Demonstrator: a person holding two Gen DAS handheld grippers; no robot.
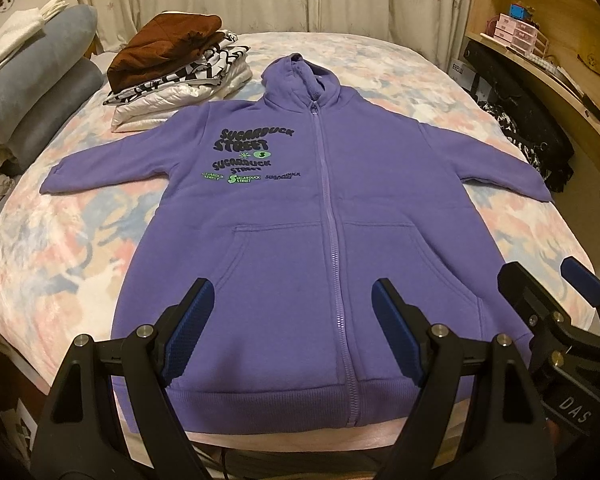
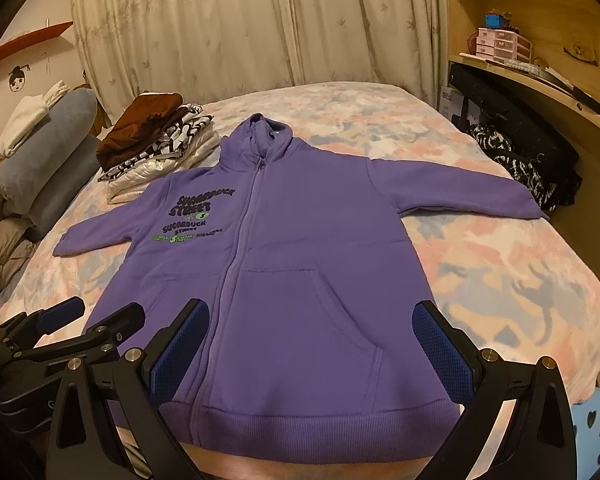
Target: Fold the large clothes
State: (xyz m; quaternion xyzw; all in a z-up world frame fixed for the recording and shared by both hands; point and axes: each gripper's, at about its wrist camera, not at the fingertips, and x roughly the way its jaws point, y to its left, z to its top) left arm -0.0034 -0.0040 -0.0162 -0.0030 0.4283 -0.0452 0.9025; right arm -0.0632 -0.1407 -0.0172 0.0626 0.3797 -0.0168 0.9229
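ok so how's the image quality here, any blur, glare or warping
Left wrist view: sharp on the purple hoodie; fisheye bows the bed edges and darkens the corners; dim warm light, no glare. Right wrist view: same warping and corner vignette, hoodie print a little softer, the left gripper dark at the lower left edge.

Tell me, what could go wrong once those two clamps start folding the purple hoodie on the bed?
Three things, probably. The purple zip hoodie hangs its ribbed hem over the bed's edge, so a tug might slide it off. Its sleeve lies close to the stack of folded clothes, which a swing might topple. Both the left gripper and right gripper are open and empty; thick fleece may slip from the pads.
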